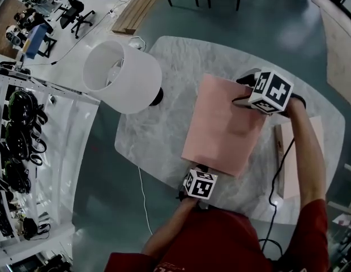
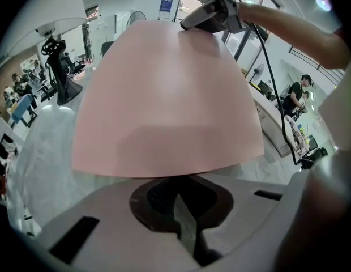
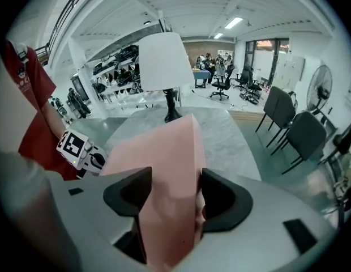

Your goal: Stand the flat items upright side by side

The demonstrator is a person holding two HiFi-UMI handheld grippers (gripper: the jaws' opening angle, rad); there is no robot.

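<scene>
Right gripper point(image 3: 171, 194) clamped, jaws fairly wide, on the upper-right corner of the pink board point(image 1: 221, 123), mid-frame over the marble table point(image 1: 158, 146). Left gripper point(image 2: 178, 203) has jaws together at its lower edge. We reckon it's light, stiff, slick: grip edges near corners.

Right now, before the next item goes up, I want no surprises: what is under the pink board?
Only the marble table shows around the pink board, which the right gripper clamps at one corner. Whatever lies directly beneath is covered.
</scene>
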